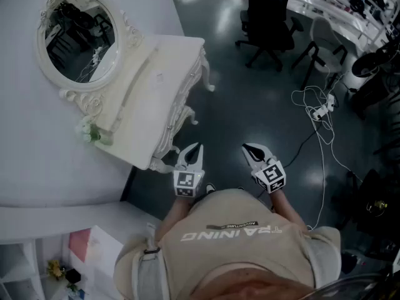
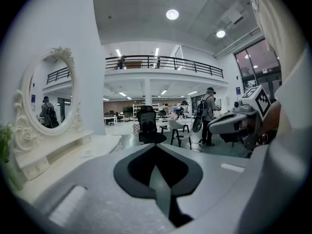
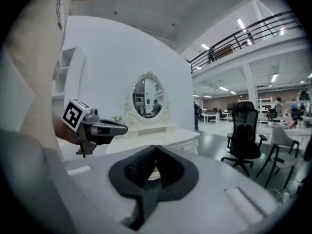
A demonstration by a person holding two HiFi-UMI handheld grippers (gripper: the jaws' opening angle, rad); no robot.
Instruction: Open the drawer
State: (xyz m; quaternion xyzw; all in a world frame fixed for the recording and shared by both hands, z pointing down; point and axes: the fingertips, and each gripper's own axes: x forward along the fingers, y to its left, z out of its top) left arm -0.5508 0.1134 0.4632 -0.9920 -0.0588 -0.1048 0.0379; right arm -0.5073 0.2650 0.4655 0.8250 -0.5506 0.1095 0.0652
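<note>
A white dressing table [image 1: 156, 74] with an oval mirror [image 1: 78, 36] stands at the upper left of the head view; its carved drawer front [image 1: 181, 99] faces the open floor. My left gripper [image 1: 198, 146] is held in the air just off the table's near corner, jaws shut and empty. My right gripper [image 1: 246, 147] hangs beside it to the right, also shut on nothing. In the left gripper view the tips [image 2: 155, 146] meet, with the table [image 2: 73, 147] off to the left. The right gripper view shows closed tips [image 3: 155, 148] pointing toward the table [image 3: 165, 138] and drawer front [image 3: 189, 144].
A black office chair [image 1: 269, 17] stands on the dark floor beyond the table. White cables and a power strip [image 1: 322, 111] lie to the right. A small plant [image 1: 90, 132] sits on the table's near end. White shelving [image 1: 37, 261] is at the lower left.
</note>
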